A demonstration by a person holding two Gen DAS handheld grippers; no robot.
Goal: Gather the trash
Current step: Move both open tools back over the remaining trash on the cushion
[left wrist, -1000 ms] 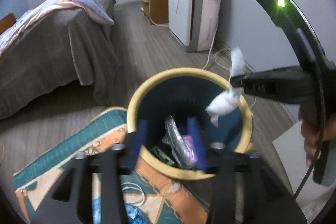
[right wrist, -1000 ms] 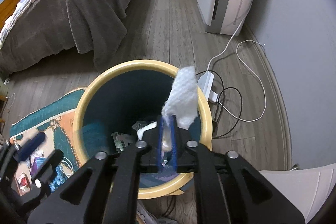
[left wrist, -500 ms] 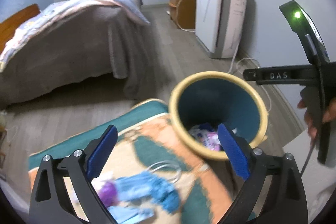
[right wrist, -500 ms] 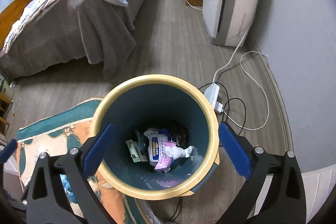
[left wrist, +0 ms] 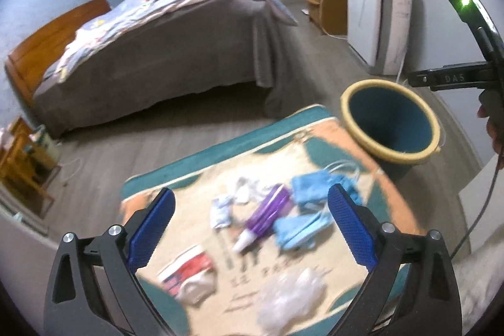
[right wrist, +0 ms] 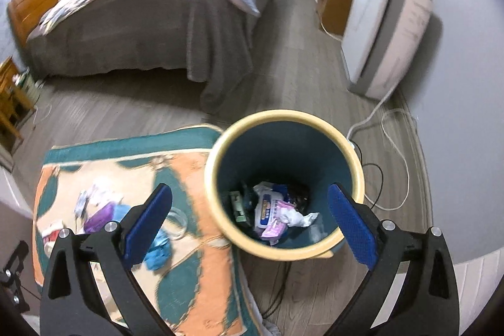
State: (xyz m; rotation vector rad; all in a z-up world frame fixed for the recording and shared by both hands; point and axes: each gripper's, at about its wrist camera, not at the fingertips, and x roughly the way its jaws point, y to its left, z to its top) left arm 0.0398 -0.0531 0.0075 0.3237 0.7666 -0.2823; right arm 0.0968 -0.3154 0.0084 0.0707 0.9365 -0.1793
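Observation:
A teal bin with a yellow rim (right wrist: 356,169) stands at the rug's corner and holds wrappers and a crumpled white tissue (right wrist: 297,218); it also shows in the left wrist view (left wrist: 349,98). My right gripper (right wrist: 250,222) is open and empty above the bin. My left gripper (left wrist: 250,229) is open and empty above the rug (left wrist: 195,166), over loose trash: a purple tube (left wrist: 266,218), blue face masks (left wrist: 310,189), white tissues (left wrist: 242,192), a red and white wrapper (left wrist: 189,271) and clear plastic (left wrist: 291,295).
A bed (left wrist: 163,52) with a grey cover stands behind the rug. A white air purifier (right wrist: 387,33) and a wooden cabinet (right wrist: 334,2) line the right wall. Cables and a power strip (right wrist: 393,147) lie on the floor beside the bin.
My right gripper opened and dropped the white tissue into the bin. My left gripper let go of its trash in the bin, opened and swung left and back over the rug.

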